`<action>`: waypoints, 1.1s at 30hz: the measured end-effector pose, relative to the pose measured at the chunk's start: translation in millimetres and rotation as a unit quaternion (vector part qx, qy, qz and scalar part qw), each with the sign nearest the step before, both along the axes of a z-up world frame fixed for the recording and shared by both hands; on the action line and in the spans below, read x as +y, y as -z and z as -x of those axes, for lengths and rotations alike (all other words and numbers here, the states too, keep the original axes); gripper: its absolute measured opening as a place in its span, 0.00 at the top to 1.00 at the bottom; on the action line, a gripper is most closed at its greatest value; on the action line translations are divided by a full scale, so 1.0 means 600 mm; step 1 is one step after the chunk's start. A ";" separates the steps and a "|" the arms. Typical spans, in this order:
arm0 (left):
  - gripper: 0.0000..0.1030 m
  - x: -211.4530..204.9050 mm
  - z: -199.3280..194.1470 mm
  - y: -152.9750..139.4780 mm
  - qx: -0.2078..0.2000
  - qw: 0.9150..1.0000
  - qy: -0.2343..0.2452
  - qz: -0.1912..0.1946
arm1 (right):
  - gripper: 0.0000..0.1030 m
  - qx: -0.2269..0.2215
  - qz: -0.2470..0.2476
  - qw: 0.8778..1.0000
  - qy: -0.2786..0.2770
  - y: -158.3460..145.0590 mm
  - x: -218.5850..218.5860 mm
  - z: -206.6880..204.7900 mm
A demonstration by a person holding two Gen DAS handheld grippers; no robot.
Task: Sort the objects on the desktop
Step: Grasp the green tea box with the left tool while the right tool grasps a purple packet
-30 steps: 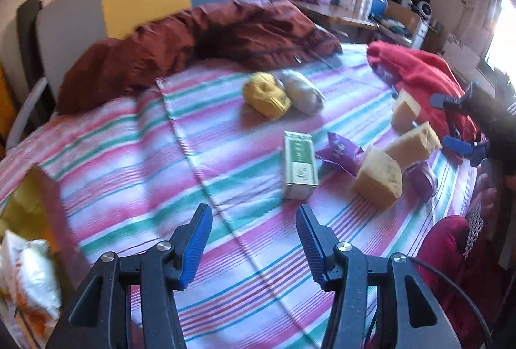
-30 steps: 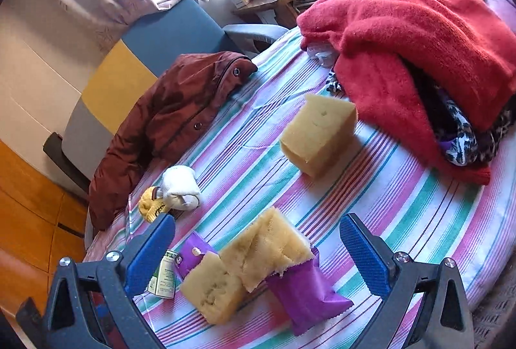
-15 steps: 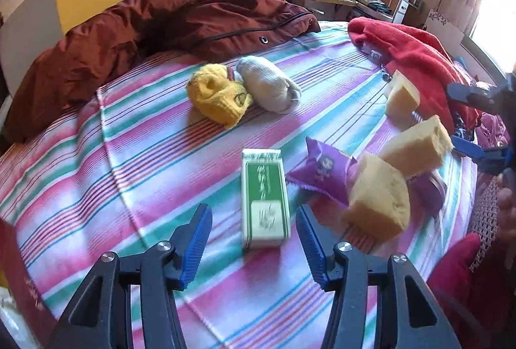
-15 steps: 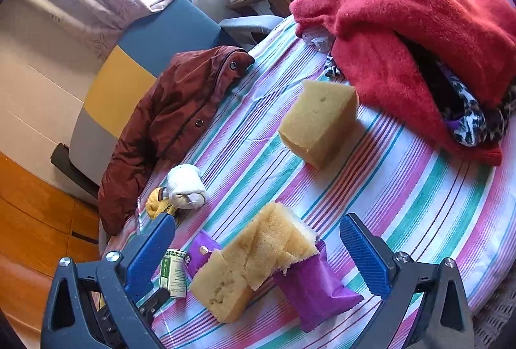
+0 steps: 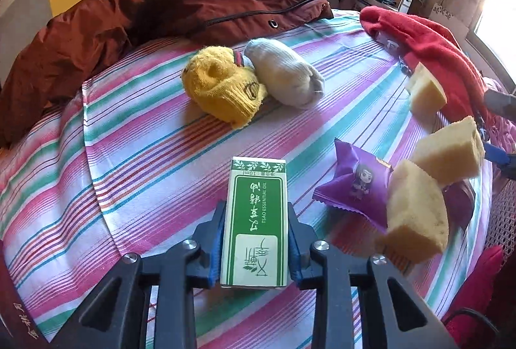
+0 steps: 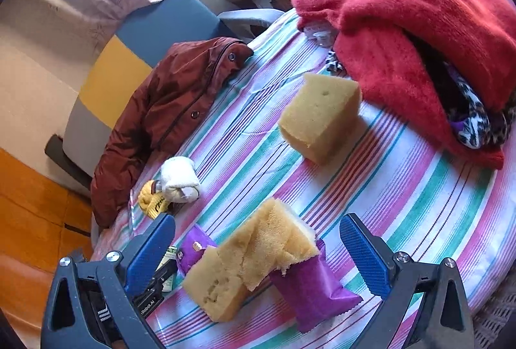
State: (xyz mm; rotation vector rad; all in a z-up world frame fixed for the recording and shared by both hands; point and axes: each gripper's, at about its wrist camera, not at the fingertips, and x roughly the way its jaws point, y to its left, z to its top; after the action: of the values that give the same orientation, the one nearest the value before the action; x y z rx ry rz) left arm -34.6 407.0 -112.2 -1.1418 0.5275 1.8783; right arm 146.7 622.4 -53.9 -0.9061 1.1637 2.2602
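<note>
The left gripper [image 5: 256,239] had just clamped the green essential-oil box [image 5: 256,220] at lower centre; the right gripper [image 6: 258,249] stood apart over sponges [image 6: 258,255].

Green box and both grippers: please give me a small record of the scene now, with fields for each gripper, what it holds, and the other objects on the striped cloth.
left gripper: shut on the green box; its jaws have just closed on the box sides
green box: lying flat on the striped cloth
right gripper: open, holds nothing, above the sponges
sponges: two leaning together, one apart
purple packets: one under the sponges, one beside the box
socks: yellow sock touching the white sock
</note>
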 end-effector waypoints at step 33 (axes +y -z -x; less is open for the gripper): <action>0.69 -0.098 -0.049 -0.005 0.010 0.999 -0.041 -0.005 | 0.41 -0.329 -0.109 0.881 -0.322 0.084 -0.052 0.090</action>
State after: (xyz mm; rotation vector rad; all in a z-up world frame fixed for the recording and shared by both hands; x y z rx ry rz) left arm -4.9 348.0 -109.4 -1.1544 0.4875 1.9634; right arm 92.9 591.3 -104.5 -1.9720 0.3075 2.1475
